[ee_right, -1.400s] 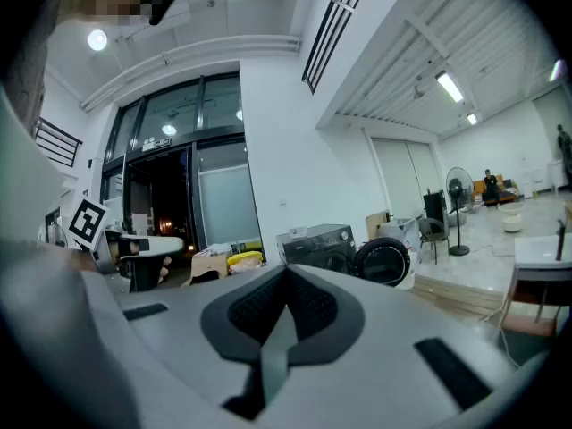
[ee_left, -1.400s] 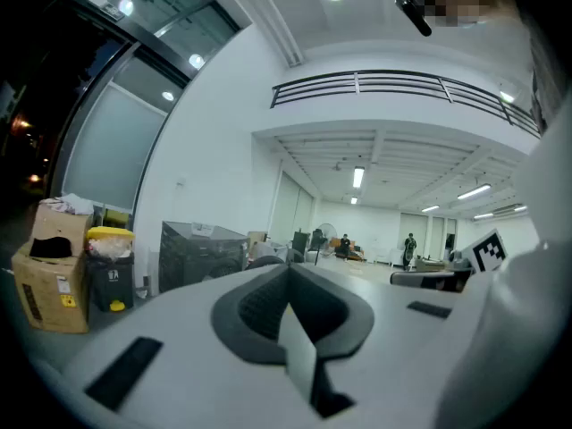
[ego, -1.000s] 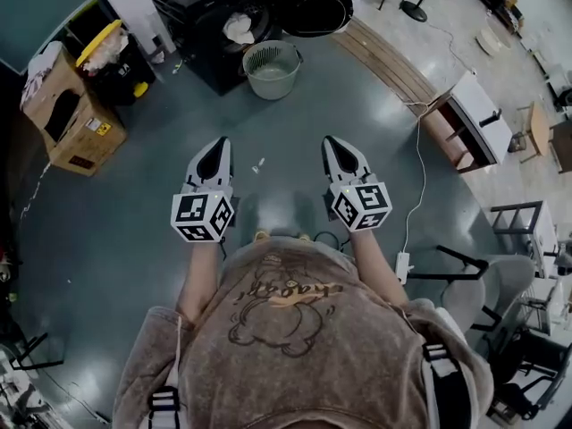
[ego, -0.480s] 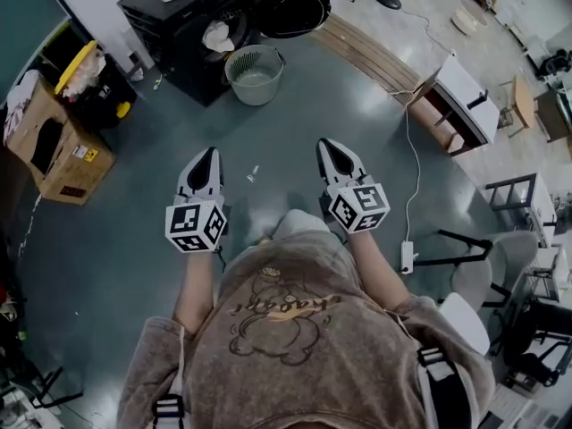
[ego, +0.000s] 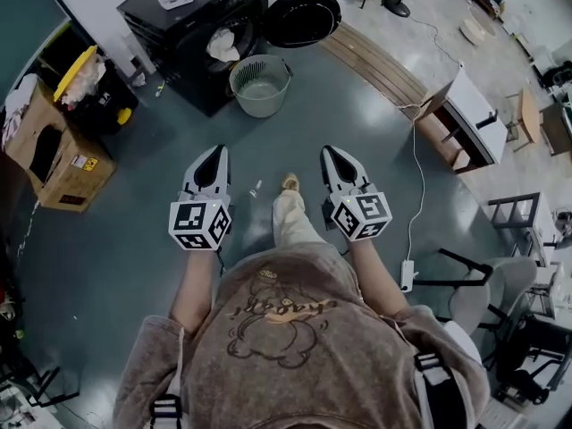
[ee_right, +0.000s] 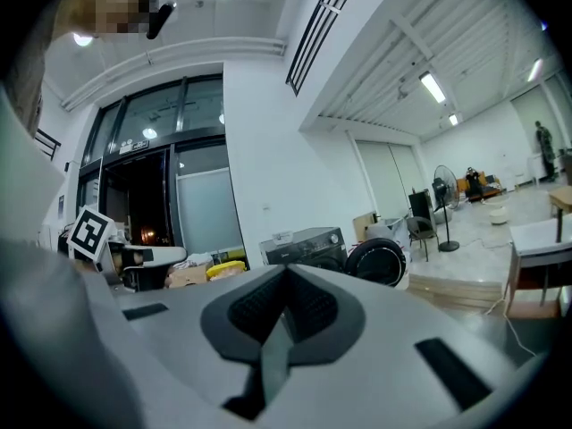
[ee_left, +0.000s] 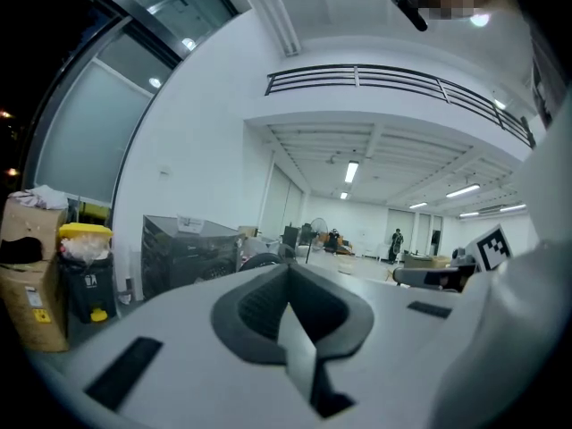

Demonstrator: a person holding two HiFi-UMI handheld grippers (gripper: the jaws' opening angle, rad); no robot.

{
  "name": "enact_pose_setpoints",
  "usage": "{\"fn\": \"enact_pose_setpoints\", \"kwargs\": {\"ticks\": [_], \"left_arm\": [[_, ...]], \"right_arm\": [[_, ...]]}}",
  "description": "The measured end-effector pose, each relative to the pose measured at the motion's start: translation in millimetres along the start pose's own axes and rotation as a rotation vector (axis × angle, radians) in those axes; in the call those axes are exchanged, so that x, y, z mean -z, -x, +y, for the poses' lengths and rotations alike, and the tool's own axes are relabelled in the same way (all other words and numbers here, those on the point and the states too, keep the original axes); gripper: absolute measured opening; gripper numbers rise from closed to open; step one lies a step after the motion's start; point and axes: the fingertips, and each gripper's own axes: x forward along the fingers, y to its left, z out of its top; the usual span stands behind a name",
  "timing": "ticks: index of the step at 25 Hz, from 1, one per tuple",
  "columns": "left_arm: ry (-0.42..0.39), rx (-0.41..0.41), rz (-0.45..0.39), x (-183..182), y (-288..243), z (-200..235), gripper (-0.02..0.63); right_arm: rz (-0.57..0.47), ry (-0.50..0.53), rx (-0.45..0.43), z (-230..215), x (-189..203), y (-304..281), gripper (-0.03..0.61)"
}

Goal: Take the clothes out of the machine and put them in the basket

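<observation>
A black front-loading washing machine [ego: 201, 34] stands at the far side of the floor, its round door [ego: 302, 18] swung open to the right. Pale clothes [ego: 222, 43] hang out of its drum opening. A round light-green basket [ego: 260, 85] sits on the floor right in front of it. My left gripper [ego: 214, 155] and right gripper [ego: 334, 155] are held side by side, well short of the machine, both shut with nothing in them. In the right gripper view the machine [ee_right: 308, 248] and its door [ee_right: 379, 261] show beyond the shut jaws; in the left gripper view the machine [ee_left: 189, 253] is ahead to the left.
A cardboard box [ego: 49, 146] and a dark bin with a yellow lid [ego: 94, 70] stand at the left. A low white table [ego: 467, 114] and a cable with a power strip [ego: 407, 275] lie at the right. Wooden planks [ego: 380, 65] run beside the machine's door. My foot [ego: 290, 183] steps forward between the grippers.
Both grippers have moved forward with the person's walk towards the machine. A leg has swung forward between them. Both stay shut.
</observation>
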Motion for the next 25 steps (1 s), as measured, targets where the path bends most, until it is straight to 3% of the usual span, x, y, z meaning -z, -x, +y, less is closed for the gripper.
{"fn": "enact_pose_setpoints", "kwargs": {"ticks": [12, 16, 25], "left_arm": [[-0.004, -0.044, 0.008, -37.4, -157.7, 55.5, 0.008], [0.032, -0.068, -0.002, -49.6, -215.2, 77.7, 0.008], [0.038, -0.143, -0.025, -67.0, -318.0, 116.8, 0.008]], "right_arm": [[0.044, -0.014, -0.057, -85.6, -37.0, -155.4, -0.006], [0.059, -0.002, -0.077, -117.4, -52.2, -207.7, -0.006], [0.093, 0.017, -0.21, -165.8, -76.5, -306.0, -0.006]]}}
